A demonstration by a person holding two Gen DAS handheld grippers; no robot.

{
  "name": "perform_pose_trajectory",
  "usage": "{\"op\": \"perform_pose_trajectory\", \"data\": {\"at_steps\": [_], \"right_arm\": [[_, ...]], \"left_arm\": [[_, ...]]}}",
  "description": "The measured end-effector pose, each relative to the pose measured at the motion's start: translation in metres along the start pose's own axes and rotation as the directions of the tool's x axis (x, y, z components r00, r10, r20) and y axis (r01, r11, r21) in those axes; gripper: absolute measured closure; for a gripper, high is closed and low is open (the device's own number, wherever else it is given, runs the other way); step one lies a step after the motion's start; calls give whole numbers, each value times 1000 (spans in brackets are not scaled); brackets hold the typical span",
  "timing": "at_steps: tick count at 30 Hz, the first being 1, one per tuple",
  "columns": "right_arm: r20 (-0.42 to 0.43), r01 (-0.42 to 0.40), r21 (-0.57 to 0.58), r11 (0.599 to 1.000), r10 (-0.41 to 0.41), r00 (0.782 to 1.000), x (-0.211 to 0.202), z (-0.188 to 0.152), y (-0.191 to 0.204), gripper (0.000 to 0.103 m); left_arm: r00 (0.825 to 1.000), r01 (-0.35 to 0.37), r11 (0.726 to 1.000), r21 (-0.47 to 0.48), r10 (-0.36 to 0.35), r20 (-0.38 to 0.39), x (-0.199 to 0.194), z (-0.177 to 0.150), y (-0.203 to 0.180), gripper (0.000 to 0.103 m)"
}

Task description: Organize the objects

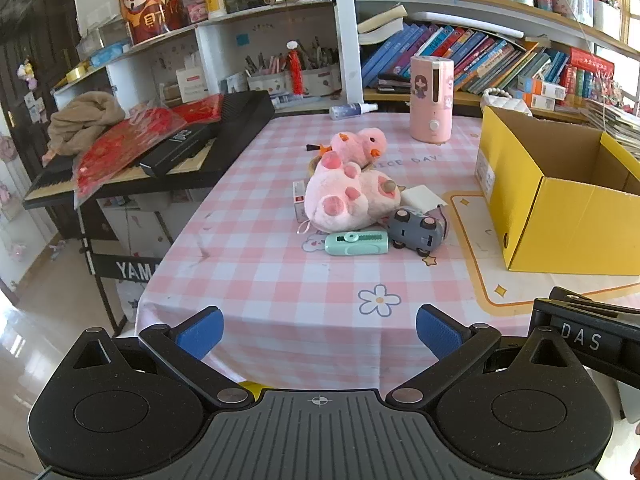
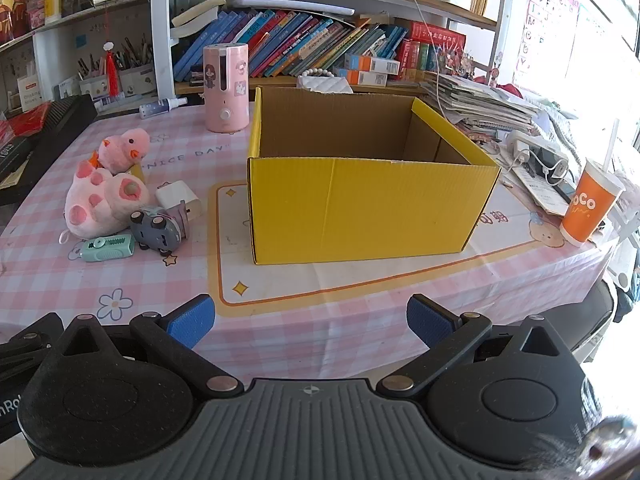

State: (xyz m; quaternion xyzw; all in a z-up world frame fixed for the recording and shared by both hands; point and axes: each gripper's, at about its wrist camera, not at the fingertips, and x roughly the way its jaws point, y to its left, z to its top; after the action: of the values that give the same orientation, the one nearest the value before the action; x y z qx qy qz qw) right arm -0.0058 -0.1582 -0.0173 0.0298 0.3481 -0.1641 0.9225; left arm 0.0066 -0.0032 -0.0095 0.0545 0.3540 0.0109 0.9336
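A pile of small items lies mid-table: a pink plush paw toy [image 1: 348, 198] [image 2: 100, 200], a pink plush duck [image 1: 360, 145] [image 2: 124, 148], a grey toy car [image 1: 416, 230] [image 2: 158, 230], a mint green stapler-like gadget [image 1: 356, 243] [image 2: 108, 249] and a white charger block [image 2: 178, 198]. An open yellow cardboard box [image 1: 560, 220] [image 2: 360, 208] stands to their right, empty as far as its inside shows. My left gripper [image 1: 319, 330] hangs open at the table's near edge, well short of the pile. My right gripper [image 2: 311, 320] is open in front of the box, holding nothing.
A pink humidifier [image 1: 431, 98] [image 2: 226, 88] stands behind the pile, a spray bottle [image 1: 352, 110] beside it. A black keyboard [image 1: 160, 160] flanks the table's left. An orange paper cup [image 2: 588, 204], a power strip and stacked papers crowd the right. Bookshelves line the back.
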Motion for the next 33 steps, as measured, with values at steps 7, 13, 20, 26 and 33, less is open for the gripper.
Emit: {"op": "perform_pose_trajectory", "data": {"at_steps": [7,13,20,26,33], "right_arm": [[-2,-1,0,1000,1,1000,1,1,-1,0],[-3,-1,1,1000,1,1000,2,1,-1,0],[-4,-1,1,1000,1,1000,1,0,-2,0],[-5,-2,1,1000,2,1000,1,-1,-2,0],[-6,-2,3,1000,2,1000,-1,-1,-3,0]], "left_arm": [[1000,2,1000,1,-2,-3,0,1,-1,0],[1000,1,1000,2,-1,-4,-1,1,-1,0],[1000,1,1000,2,-1,-4,-1,1,-1,0],[1000,0,1000,2,0,-5,-1,2,-1,0],[1000,1,1000,2,-1,-5,-1,2,-1,0]]}}
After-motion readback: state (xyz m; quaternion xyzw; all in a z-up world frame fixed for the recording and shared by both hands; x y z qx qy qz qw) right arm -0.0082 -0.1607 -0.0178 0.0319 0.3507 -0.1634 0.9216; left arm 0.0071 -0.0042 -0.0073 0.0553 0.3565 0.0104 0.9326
